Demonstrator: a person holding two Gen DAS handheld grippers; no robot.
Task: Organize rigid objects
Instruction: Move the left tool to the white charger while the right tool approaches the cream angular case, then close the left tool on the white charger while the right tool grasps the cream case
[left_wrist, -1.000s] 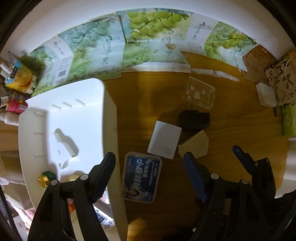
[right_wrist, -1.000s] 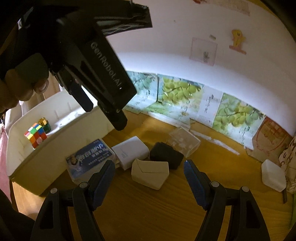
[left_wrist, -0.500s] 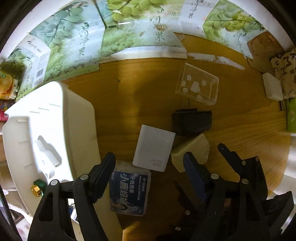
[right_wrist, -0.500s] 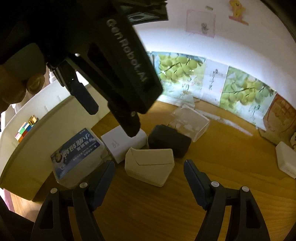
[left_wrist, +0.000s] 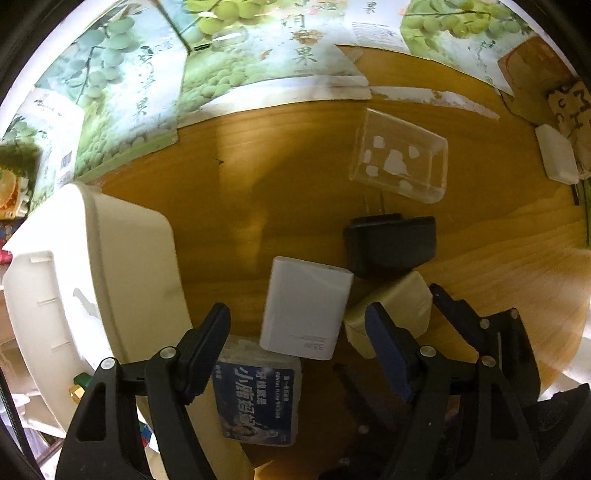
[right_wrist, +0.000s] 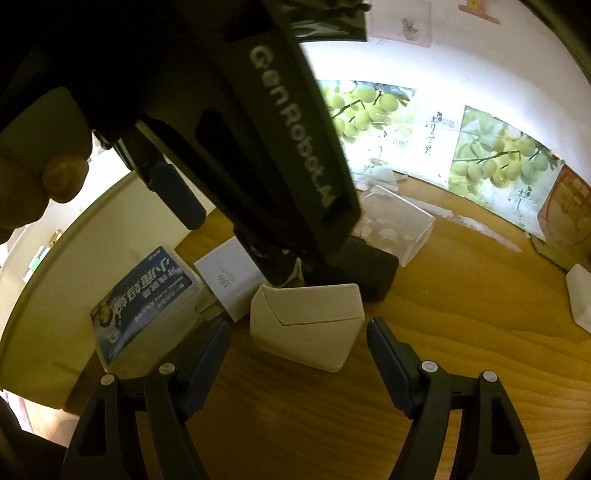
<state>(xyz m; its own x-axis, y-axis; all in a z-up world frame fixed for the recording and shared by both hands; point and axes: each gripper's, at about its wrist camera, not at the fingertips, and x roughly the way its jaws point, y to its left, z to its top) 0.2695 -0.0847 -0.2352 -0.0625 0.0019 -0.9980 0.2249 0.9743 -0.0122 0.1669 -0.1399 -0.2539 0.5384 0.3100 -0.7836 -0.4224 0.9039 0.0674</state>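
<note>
My left gripper (left_wrist: 297, 332) is open above a white charger block (left_wrist: 306, 312) and a blue-labelled box (left_wrist: 258, 397), which lie beside the white bin (left_wrist: 122, 266). A beige box (left_wrist: 391, 317), a black adapter (left_wrist: 391, 245) and a clear plastic box (left_wrist: 400, 158) lie to the right. My right gripper (right_wrist: 297, 343) is open just in front of the beige box (right_wrist: 306, 326). The left gripper's body (right_wrist: 280, 147) hangs over the pile in the right wrist view, above the charger (right_wrist: 231, 278) and blue-labelled box (right_wrist: 146, 299).
Grape-printed cartons (left_wrist: 236, 62) line the back of the wooden table (left_wrist: 277, 177). A white block (left_wrist: 556, 158) lies at the far right by cardboard. The bin holds a small gold and green object (left_wrist: 79, 387). Juice cartons (left_wrist: 11, 188) stand at the far left.
Both grippers have moved forward and lower toward the pile of boxes. The left gripper has shifted right, off the bin and over the charger. Both stay open.
</note>
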